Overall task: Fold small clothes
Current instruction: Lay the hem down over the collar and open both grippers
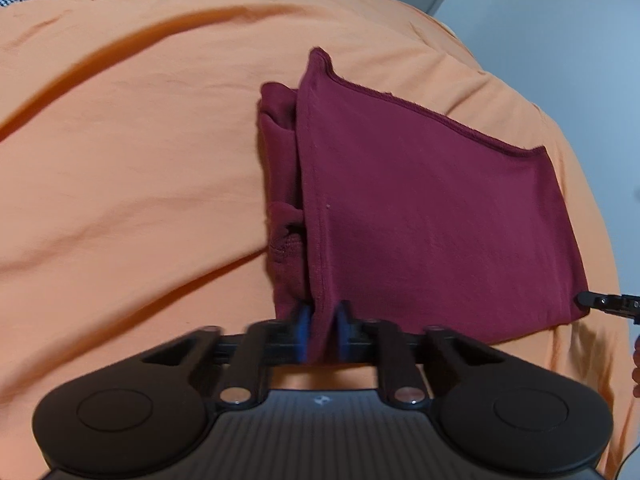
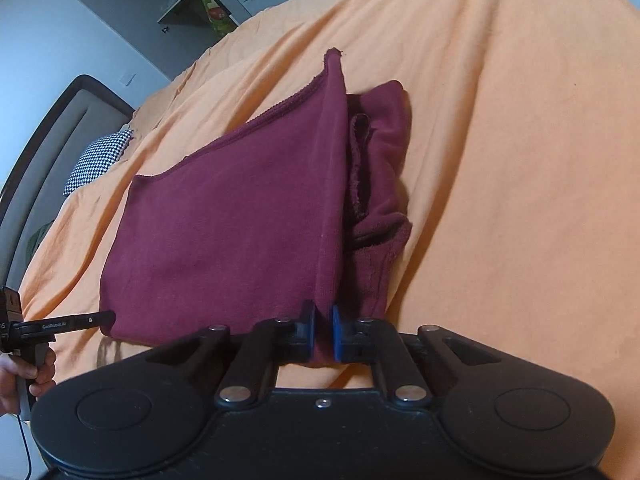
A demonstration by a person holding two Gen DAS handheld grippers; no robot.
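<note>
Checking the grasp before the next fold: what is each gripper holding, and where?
Both hold the maroon garment by its near edge: the left gripper pinches one near corner, the right gripper the other.

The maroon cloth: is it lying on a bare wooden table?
No, the maroon cloth lies on an orange sheet that covers a bed, with a checkered pillow at its far end.

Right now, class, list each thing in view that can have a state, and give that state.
Maroon garment: partly folded, near edge lifted at both corners.
Left gripper: shut on the garment's corner.
Right gripper: shut on the other corner.
Orange bedspread: spread out, wrinkled.
</note>
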